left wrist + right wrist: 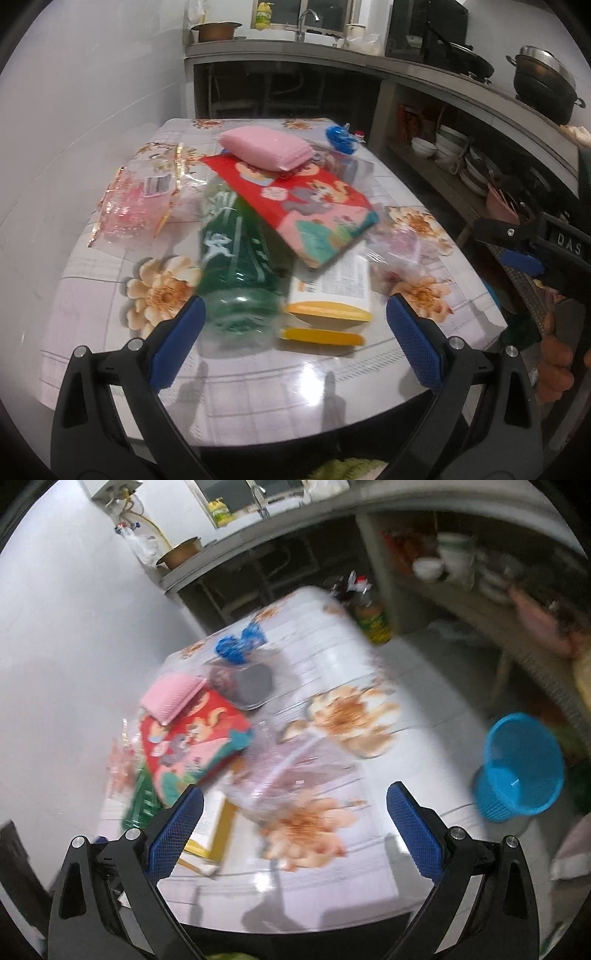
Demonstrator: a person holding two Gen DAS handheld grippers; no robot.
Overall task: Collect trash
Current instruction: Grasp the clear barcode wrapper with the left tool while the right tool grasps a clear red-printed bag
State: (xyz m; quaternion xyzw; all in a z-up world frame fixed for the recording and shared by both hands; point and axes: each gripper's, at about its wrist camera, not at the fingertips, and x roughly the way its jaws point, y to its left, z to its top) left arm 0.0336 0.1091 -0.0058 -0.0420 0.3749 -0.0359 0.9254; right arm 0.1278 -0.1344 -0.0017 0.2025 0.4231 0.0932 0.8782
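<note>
Trash lies on a floral-cloth table: a green plastic bottle on its side, a red cartoon packet with a pink pack on top, a yellow-edged box, a pink clear wrapper, a clear bag and a blue wrapper. My left gripper is open just in front of the bottle's base. My right gripper is open above the clear bag. A blue basket stands on the floor right of the table.
A kitchen counter with sink, pots and shelves of bowls runs behind and to the right. A white wall is on the left. A green bottle stands on the floor past the table's far corner. The right gripper shows in the left wrist view.
</note>
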